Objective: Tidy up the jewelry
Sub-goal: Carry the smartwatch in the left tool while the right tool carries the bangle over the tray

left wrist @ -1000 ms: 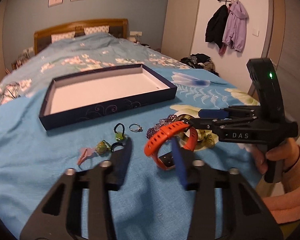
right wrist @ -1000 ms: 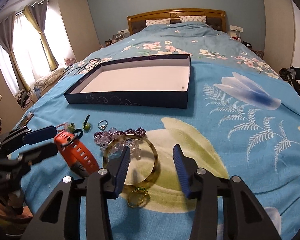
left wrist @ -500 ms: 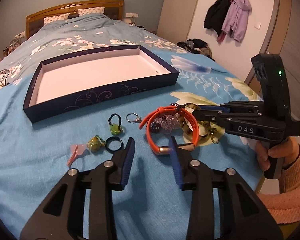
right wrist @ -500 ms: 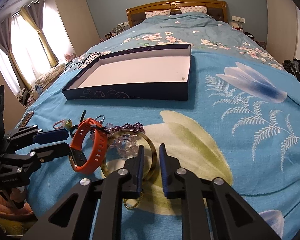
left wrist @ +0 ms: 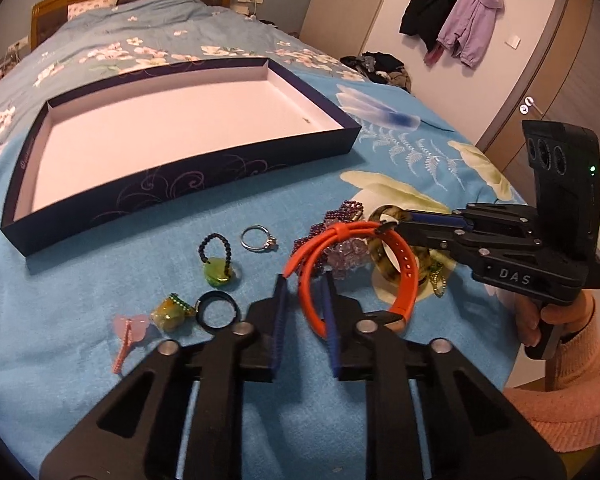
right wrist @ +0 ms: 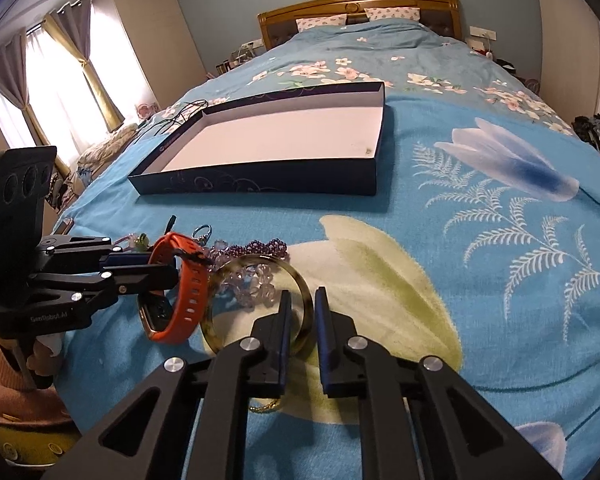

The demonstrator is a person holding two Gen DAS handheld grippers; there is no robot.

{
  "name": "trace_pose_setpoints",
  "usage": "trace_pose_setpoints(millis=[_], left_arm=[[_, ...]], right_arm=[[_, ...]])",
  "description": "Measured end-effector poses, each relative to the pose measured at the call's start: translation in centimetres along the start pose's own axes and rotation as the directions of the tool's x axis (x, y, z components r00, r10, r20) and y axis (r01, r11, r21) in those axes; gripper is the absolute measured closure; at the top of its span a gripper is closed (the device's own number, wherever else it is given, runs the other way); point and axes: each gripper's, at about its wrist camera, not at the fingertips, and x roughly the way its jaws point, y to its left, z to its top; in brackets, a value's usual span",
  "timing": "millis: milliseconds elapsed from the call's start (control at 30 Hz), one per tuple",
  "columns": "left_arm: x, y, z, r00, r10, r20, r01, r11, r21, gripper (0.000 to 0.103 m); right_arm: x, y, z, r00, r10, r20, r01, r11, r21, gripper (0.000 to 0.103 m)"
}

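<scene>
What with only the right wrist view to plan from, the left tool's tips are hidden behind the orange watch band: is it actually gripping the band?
Observer: Yes. The left wrist view shows the left tool, jaws just closed, pinching one strap of the orange watch band.
Operator: Any small pieces I miss?
Observer: A black ring lies flat on the bedspread, left of that tool.
Operator: Is my bangle clear of the band?
Observer: The right tool, jaws just closed, grips the mottled bangle; the strap crosses in front, contact unclear.
</scene>
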Motion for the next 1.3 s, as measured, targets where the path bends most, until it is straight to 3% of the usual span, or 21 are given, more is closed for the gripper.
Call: trace_pose_setpoints(millis=[33,233,533,933,1300], left_arm=[[0.0,0.0,0.0,1.0,-0.003,0.0,0.003,1.0,-0.007,0.098],[-0.7,0.8,-0.1,1.0,-0.024,0.011,0.025,0.996,-0.091,0.098],[-3.8,3.4,1.4,0.996,0.038,0.078,-0.024,0.986,-0.166,0.098],[-5.7,9.0,8.4,0.972,0.195,0.135,-0.16,0.96,-0.231,0.098],[-1.2,14.9,14.5,0.958,0.278,0.077,-0.238,0.912,-0.335,0.097]], right_arm=[[0.0,-0.1,0.0,1.0,0.0,-0.001,0.0,1.0,0.004,0.097],[-0.6,-0.7,0.2,1.0,0.021,0.02,-0.021,0.999,0.034,0.097],[-2.1,-0.9,2.7,0.995,0.05,0.085,-0.054,0.998,0.041,0.097],[0.7,0.0,11.1,0.99,0.012,0.138,-0.009,1.0,-0.029,0.097],[7.5,-1.5,16.9,0.998,-0.027,0.06,0.027,1.0,0.006,0.097]])
